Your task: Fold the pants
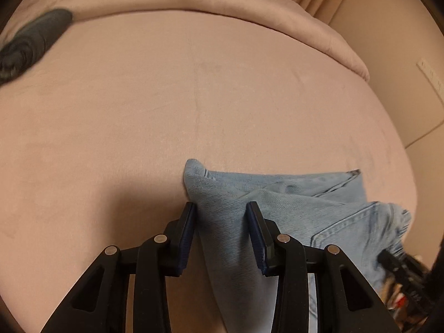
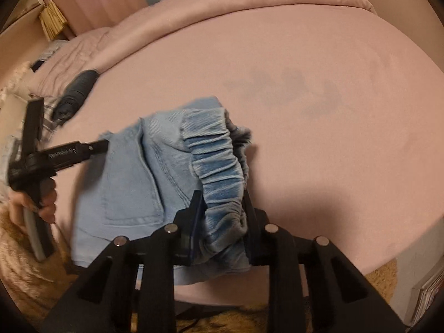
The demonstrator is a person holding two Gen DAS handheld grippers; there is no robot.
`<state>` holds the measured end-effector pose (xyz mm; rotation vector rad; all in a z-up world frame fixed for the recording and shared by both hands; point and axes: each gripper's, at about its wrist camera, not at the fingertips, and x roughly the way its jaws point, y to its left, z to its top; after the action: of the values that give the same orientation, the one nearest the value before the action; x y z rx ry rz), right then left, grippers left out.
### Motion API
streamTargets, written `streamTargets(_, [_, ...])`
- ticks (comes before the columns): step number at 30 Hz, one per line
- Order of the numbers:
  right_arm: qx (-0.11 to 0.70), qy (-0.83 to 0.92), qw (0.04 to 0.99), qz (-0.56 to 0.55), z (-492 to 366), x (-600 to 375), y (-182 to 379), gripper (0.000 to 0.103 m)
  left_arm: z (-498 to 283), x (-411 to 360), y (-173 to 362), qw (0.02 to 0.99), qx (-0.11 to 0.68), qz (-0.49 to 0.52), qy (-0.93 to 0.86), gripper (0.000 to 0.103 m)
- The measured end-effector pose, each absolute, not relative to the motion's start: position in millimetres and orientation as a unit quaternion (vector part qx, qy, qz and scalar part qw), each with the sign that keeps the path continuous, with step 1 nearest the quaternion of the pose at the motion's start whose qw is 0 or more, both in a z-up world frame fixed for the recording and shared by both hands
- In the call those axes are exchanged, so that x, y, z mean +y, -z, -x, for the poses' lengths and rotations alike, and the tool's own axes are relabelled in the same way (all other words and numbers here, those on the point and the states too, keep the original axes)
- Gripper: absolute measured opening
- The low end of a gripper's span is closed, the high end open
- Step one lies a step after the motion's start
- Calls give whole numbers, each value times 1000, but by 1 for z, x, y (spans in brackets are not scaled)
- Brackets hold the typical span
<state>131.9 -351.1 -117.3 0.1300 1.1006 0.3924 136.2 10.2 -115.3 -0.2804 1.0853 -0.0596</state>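
Light blue denim pants [image 1: 291, 202] lie bunched near the front edge of a pink bed [image 1: 166, 97]. My left gripper [image 1: 220, 208] has a fold of the denim between its fingers; the jaws stand fairly wide around it. In the right wrist view my right gripper [image 2: 222, 197] holds the gathered elastic waistband [image 2: 219, 166] of the pants [image 2: 125, 172] between its fingers. The left gripper [image 2: 101, 144] shows there at the left, held by a hand, its tip at the pants' far edge.
A dark rolled garment [image 1: 30, 47] lies at the bed's far left, also in the right wrist view [image 2: 75, 94]. A folded pink duvet [image 1: 222, 2] runs along the back of the bed. A shaggy tan rug [image 2: 16, 263] lies on the floor below the bed.
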Motion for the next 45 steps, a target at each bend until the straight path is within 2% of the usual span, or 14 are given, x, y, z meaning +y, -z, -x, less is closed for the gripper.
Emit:
streamTargets(13, [517,-174,836,-54,-130,-351,118,32,-129,16,107,850,507,141,25,40])
streamTargets(15, [517,-173,837,-51,-130,-348,116,32,-117,17,98,851,503,147,29,37])
streamTargets(18, [515,-168,840,-40,-130,-345,116,38,-87,14,89,851,496,164,57,37])
streamTargets(25, [514,-164,842,-22,-131,-344,115,38,-27,-3,99,837,516,166,73,37])
streamTargets(27, [515,-163,841,-25,-133,-345,116,40,-25,-7,110,832,531,152,57,27])
streamTargets(35, [519,-161,839,-31,-132,-347,117,48,-20,-6,110,833,528,158,46,22])
streamTargets(39, [505,-160,848,5,-132,-340,94,50,-8,-1,103,835,518,182,51,19])
streamTargets(40, [492,-164,855,14,-131,-336,82,56,-4,1,101,835,514,188,56,19])
streamTargets(41, [481,-172,859,19,-131,-332,72,67,0,4,101,835,512,194,59,19])
streamTargets(42, [474,-188,860,20,-132,-326,62,70,3,6,101,833,510,204,64,19])
streamTargets(45, [458,-269,847,14,-138,-293,45,70,11,9,106,826,513,223,69,19])
